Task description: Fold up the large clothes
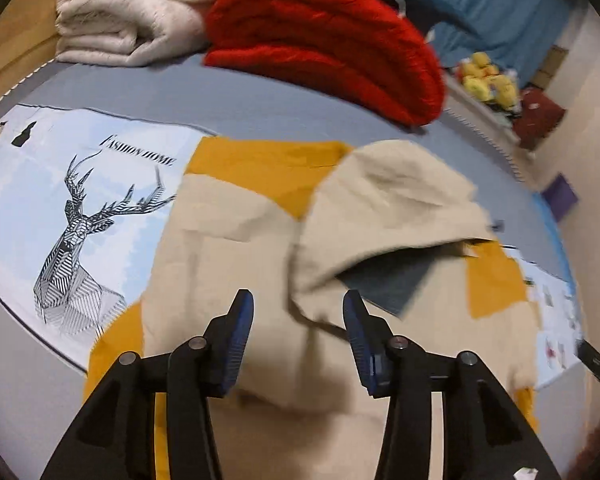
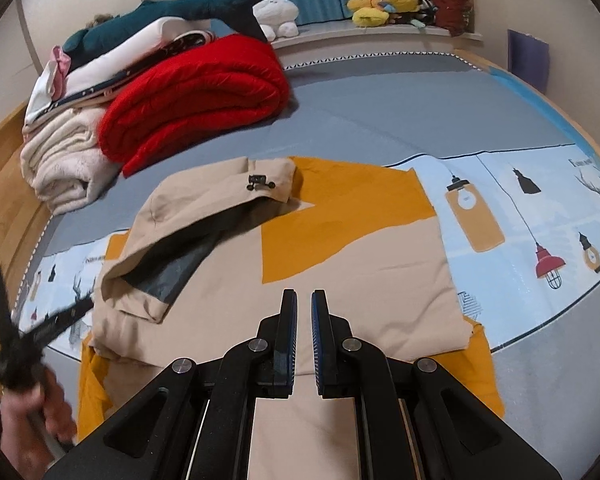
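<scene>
A beige and mustard-yellow jacket [image 2: 360, 252] lies partly folded on the bed, and it also shows in the left wrist view [image 1: 228, 248]. Its beige hood [image 2: 204, 196] with grey lining is folded onto the body; it fills the middle right of the left wrist view [image 1: 388, 204]. My left gripper [image 1: 298, 308] is open and empty just above the jacket beside the hood. It shows blurred at the left of the right wrist view [image 2: 40, 320]. My right gripper [image 2: 304, 300] hovers over the jacket's lower part with its jaws nearly closed and nothing between them.
The bed sheet [image 2: 400, 112] is grey with a light blue printed band. A folded red blanket [image 2: 204, 96], a cream blanket [image 2: 64, 160] and a shark plush [image 2: 188, 12] are stacked at the head. Soft toys [image 2: 384, 0] sit on a ledge. A wooden bed frame [image 2: 4, 148] runs along the left.
</scene>
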A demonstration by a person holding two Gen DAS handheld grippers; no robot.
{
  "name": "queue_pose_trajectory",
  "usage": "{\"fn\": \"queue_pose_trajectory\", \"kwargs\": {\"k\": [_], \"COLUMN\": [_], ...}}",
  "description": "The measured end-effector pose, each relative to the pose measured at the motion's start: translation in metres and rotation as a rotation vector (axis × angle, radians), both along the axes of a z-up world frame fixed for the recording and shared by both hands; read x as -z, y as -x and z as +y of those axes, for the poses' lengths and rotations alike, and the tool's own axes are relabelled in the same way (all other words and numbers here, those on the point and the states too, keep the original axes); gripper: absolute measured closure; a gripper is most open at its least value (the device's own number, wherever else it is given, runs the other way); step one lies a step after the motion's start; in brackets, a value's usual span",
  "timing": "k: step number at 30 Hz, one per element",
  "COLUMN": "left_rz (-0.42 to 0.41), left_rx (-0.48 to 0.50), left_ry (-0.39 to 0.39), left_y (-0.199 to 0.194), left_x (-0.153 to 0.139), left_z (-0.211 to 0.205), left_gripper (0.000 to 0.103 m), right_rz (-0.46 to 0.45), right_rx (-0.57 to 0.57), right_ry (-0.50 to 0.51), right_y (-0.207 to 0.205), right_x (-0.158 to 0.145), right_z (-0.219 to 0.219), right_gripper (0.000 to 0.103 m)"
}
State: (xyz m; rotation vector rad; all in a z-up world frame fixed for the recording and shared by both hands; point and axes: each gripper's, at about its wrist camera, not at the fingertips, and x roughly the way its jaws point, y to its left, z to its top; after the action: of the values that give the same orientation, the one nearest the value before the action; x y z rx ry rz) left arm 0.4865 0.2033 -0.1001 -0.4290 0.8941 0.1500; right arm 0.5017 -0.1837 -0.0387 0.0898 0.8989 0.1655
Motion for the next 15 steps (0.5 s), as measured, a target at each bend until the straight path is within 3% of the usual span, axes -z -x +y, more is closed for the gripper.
{"fn": "queue_pose_trajectory", "kwargs": {"k": [4,9,15], "left_rz": [-0.036,-0.095,-0.150], "left_rx": [0.006,0.085,0.107], "left_ry": [-0.013,-0.091,-0.098], "left_y": [-0.007,-0.009,-0.004], "left_x": [0.005,-0.002,-0.018], "left_z": [-0.002,-0.021,-0.026], "left_gripper": [0.066,0.090,0.103], "right_rz": [0.027,0.057,0.065], "right_rx": [-0.006,0.000,0.009], "right_ry": [0.011,0.000,-0.003], "right_y": [-0.009,-0.014,-0.013], "right_x": [0.011,0.020,0.022], "right_z": [0.002,0.000,-0.004], "right_gripper": [0.094,0.094,0.094]}}
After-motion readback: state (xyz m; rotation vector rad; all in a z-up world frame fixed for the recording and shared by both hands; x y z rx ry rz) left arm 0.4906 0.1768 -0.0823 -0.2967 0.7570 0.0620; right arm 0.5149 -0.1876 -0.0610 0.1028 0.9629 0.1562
